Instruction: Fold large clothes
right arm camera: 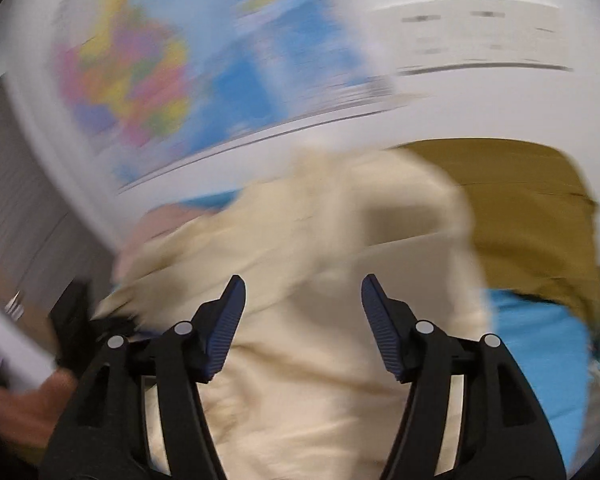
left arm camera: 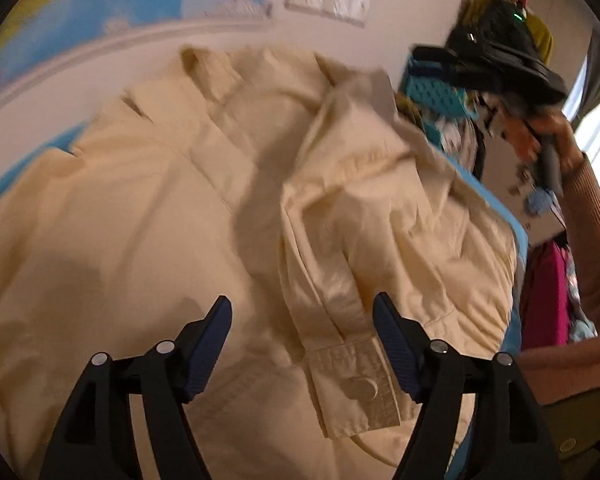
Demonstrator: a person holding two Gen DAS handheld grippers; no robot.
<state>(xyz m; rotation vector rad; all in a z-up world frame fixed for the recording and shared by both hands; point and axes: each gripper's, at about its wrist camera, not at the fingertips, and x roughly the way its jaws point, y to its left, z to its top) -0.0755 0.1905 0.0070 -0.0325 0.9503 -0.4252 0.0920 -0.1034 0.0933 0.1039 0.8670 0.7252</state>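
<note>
Progress first: partway at best, by the look of it. Cream jacket spread wide over blue bedding, collar end toward the white wall, covering most of the bedding. One sleeve already laid across the jacket's front, its buttoned cuff lying low on the jacket, nearest the left gripper. Still rumpled along the jacket's right edge; body not yet folded over on itself, so the main folds judged still to come. Right wrist view heavily blurred, yet showing the same cream cloth directly under the right gripper, with an olive-brown cloth beyond the jacket's right side on the bedding; folded or not, cannot tell.

Grippers next. Left one held wide apart above the jacket, blue pads either side of the cuffed sleeve but not pressing it, gripping nothing. Right one also parted, a clear gap between its pads, nothing held. Seen from the left wrist view, right gripper's body raised off the jacket's right edge, in the person's right hand.

Containers last: a teal perforated basket beyond the jacket's far right corner, contents too blurred to name.
</note>
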